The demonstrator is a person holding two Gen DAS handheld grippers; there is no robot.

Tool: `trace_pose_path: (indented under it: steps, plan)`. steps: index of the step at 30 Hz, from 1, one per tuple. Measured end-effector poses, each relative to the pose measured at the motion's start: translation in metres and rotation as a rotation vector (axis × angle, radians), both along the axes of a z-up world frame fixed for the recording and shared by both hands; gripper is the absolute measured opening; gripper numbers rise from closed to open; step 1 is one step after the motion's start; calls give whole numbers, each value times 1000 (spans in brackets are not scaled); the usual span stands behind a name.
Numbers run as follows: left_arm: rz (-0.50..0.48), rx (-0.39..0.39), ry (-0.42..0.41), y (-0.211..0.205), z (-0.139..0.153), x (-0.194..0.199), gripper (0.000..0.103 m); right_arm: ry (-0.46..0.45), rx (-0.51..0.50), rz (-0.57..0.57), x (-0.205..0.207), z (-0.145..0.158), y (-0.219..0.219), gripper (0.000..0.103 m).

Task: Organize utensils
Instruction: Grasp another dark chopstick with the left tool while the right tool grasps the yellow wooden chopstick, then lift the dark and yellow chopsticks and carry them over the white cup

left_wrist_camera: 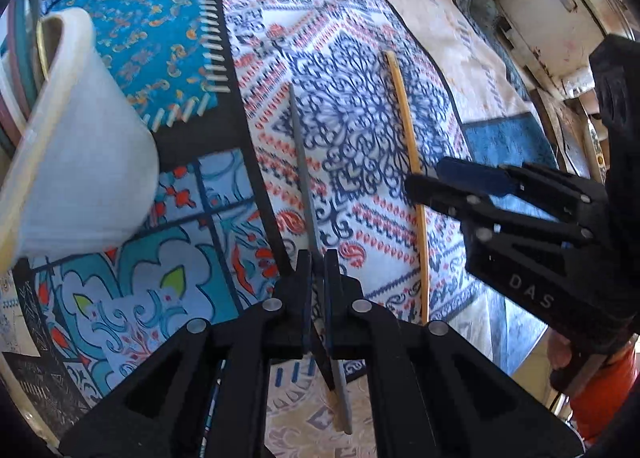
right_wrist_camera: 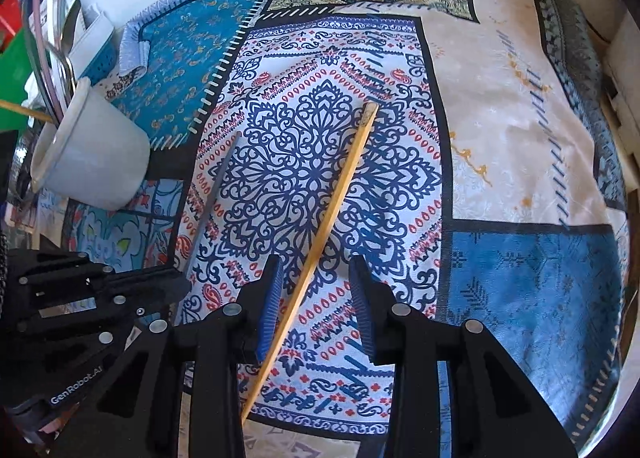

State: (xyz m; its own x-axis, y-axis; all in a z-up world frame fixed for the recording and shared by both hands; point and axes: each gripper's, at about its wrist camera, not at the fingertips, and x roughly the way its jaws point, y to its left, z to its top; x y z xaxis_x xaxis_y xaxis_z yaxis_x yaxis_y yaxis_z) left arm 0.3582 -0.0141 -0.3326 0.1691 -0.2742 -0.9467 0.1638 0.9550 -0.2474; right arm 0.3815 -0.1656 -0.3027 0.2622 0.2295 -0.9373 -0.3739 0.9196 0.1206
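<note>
The cloth (right_wrist_camera: 500, 129) is a patchwork print: white middle with a navy lace medallion and red paisley bits, teal patch with orange squiggles, cream marbled patch, plain blue one, dark gold-and-teal tile up top. One chopstick (right_wrist_camera: 320, 242) is yellow bamboo, the other stick (left_wrist_camera: 303, 161) flat grey. Cup (right_wrist_camera: 96, 161) is white. Both grippers (left_wrist_camera: 318, 290) (right_wrist_camera: 316, 298) are black with blue pads.
</note>
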Motion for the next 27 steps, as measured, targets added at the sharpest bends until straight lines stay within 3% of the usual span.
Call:
trace_pose_path:
  steps: [6,11,15,27]
  plan:
    - [-32,-4,5,-15,-1,6,6,24,3,7,-2,1,-31,7]
    - [-56,-13,42,-29,-3,17,6,58,20,-19,6,3,-59,7]
    - [-89,26,57,-40,-2,23,6,93,42,-8,20,3,-63,7]
    - [-148,129,52,-66,-3,30,4,70,-75,223,49,3,-17,9]
